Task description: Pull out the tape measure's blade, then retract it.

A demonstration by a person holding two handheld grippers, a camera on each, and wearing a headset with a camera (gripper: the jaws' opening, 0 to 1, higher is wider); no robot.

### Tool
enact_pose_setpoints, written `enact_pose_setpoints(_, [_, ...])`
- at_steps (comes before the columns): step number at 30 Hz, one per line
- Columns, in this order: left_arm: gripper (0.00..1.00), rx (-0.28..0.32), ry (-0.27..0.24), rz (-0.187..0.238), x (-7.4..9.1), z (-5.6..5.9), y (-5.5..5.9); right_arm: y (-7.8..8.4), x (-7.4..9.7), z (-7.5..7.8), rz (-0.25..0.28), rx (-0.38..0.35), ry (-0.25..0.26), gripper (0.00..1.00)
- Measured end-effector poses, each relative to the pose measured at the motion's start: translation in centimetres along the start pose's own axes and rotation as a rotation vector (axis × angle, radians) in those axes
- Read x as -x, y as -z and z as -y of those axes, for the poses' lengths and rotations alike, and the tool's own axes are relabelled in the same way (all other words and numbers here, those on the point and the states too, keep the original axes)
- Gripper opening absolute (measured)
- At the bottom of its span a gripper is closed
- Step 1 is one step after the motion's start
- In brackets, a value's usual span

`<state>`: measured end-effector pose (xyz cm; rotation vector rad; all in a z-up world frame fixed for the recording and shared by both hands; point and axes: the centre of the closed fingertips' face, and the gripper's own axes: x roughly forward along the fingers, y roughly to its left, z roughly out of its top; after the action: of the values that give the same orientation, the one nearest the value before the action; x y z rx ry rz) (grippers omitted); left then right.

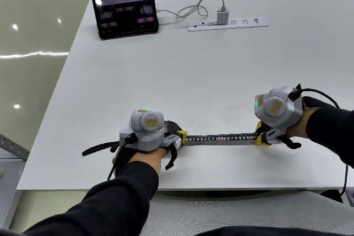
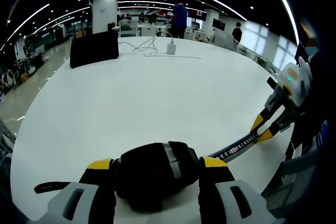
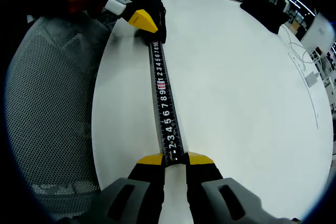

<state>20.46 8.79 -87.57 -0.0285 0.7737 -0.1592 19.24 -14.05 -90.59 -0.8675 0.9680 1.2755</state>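
Note:
The black tape measure case [image 2: 156,170] sits on the white table, clamped between the yellow-tipped jaws of my left gripper [image 2: 157,165], near the front edge [image 1: 172,131]. Its blade [image 3: 164,103] runs out flat along the table, numbers up, to my right gripper [image 3: 171,159], which is shut on the blade's end. In the head view the blade [image 1: 220,137] stretches between the left gripper [image 1: 178,136] and the right gripper [image 1: 261,138]. From the left gripper view the blade [image 2: 236,148] leads to the right gripper [image 2: 261,129].
A black tablet [image 1: 125,12] stands at the table's far left. A white power strip [image 1: 228,24] with a plugged charger and cable lies at the back. A grey mesh chair [image 3: 47,114] is close to the table's front edge [image 1: 182,182]. Wide bare tabletop lies beyond the grippers.

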Motion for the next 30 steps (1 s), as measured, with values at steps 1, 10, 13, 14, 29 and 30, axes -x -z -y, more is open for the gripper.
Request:
enact_pose_setpoints(1, [0.60, -0.001, 0.000, -0.001, 0.0, 0.0, 0.0, 0.0, 0.0, 0.0, -0.002, 0.002, 0.000, 0.10])
enact_pose_setpoints(10, [0.60, -0.004, 0.000, -0.001, 0.0, 0.0, 0.0, -0.5, -0.2, -0.2, -0.006, 0.007, 0.001, 0.11])
enact_pose_setpoints(13, [0.60, -0.004, 0.000, -0.003, 0.0, 0.0, 0.1, -0.7, -0.2, -0.2, -0.007, 0.010, -0.001, 0.11])
enact_pose_setpoints(14, [0.60, -0.005, 0.000, -0.004, -0.1, 0.0, 0.1, -0.7, -0.3, -0.3, -0.009, 0.012, -0.002, 0.11])
enact_pose_setpoints(29, [0.61, -0.010, -0.002, -0.007, -0.1, 0.0, 0.2, -1.2, -0.7, 0.0, -0.009, 0.018, 0.001, 0.11])
enact_pose_setpoints(30, [0.61, -0.010, -0.003, -0.007, -0.1, 0.0, 0.2, -1.2, -0.7, -0.1, -0.009, 0.019, 0.000, 0.11])
